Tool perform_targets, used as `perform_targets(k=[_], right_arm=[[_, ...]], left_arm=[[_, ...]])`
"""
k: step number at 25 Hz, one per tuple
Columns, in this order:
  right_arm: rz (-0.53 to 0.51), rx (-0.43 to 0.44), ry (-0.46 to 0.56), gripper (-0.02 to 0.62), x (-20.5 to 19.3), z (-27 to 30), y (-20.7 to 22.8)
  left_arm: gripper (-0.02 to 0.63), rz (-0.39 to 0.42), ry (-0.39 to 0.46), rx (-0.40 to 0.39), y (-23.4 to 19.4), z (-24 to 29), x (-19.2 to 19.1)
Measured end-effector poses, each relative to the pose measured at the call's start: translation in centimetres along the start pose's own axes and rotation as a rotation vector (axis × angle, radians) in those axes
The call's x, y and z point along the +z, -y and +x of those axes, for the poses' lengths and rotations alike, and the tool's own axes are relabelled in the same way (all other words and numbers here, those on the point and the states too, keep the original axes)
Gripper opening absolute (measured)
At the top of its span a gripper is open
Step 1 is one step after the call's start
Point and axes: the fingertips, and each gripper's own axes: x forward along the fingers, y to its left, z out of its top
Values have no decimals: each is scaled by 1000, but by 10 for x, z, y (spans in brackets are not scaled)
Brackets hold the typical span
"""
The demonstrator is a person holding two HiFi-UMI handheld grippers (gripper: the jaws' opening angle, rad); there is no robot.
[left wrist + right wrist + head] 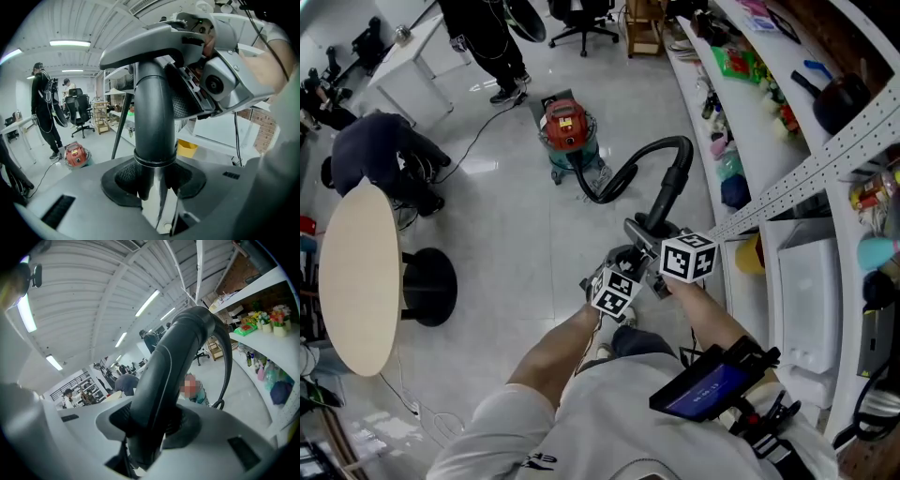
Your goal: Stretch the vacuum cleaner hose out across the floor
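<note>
Head view: a person looks down on a pale floor. A red vacuum cleaner stands well ahead. Its black vacuum cleaner hose loops up off the floor and rises to two tongs held close together. The left tongs sit just below the right tongs on the hose's stiff end. Shelves run along the right, and a round table stands at the left.

Left gripper view: the left tongs are clamped on the upright black hose tube, with the right tongs gripping just above.

Right gripper view: the right tongs are clamped on the hose's curved black end.
</note>
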Motion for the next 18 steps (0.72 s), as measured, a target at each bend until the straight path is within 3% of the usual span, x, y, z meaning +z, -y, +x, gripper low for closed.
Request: perform_targets(k=[18], right_arm=[[-88,-10,4,144,-87,-92,-133]], left_arm=[[138,43,51,6,109,-124,-46]])
